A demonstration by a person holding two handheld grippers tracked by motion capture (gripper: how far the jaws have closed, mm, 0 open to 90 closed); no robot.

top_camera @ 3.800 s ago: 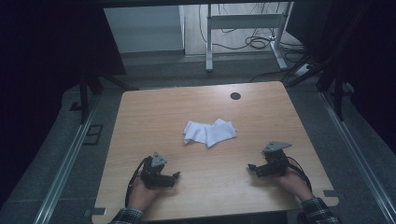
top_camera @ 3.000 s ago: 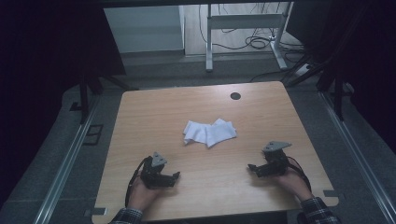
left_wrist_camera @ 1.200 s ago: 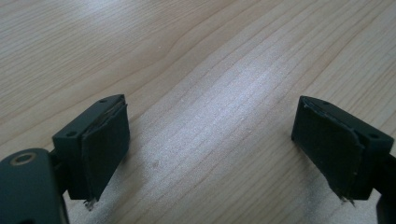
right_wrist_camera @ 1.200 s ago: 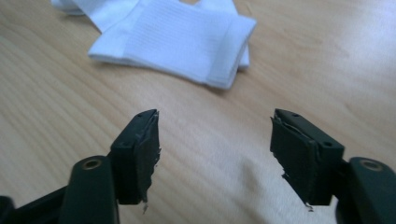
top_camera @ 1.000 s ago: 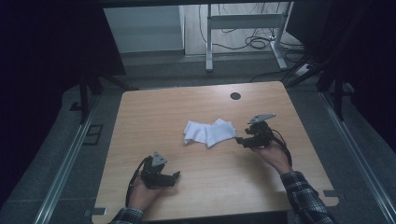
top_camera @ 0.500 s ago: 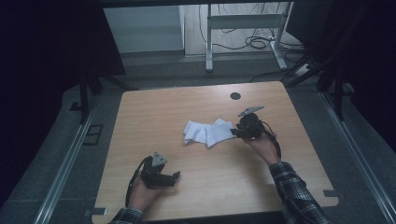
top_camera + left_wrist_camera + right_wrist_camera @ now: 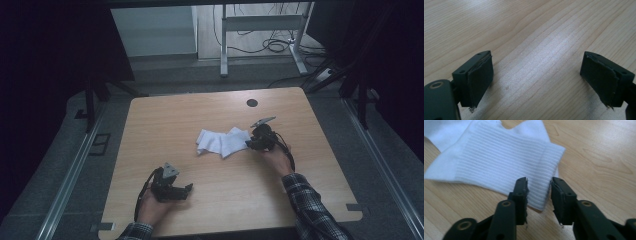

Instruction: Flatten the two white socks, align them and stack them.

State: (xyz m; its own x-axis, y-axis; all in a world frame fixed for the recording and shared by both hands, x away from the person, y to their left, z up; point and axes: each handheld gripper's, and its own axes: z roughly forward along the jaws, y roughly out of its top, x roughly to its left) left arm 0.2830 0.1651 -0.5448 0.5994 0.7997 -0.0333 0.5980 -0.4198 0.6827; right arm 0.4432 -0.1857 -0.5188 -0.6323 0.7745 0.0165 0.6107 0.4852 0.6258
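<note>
Between the right gripper's (image 7: 539, 195) fingers lies a white ribbed sock (image 7: 499, 162) cuff.

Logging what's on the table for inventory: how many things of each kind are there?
White socks: 2, overlapping in one pile
Hand-held tools: 2, the left tool and the right tool
Total: 4

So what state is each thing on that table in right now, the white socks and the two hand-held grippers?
White socks: lying flat on the table, overlapping, ribbed cuff between the right jaws.
Right hand-held gripper: jaws narrowed, just been closing around the cuff edge, pads not clearly pressing yet.
Left hand-held gripper: jaws wide open, nothing between them, low over bare table.
</note>
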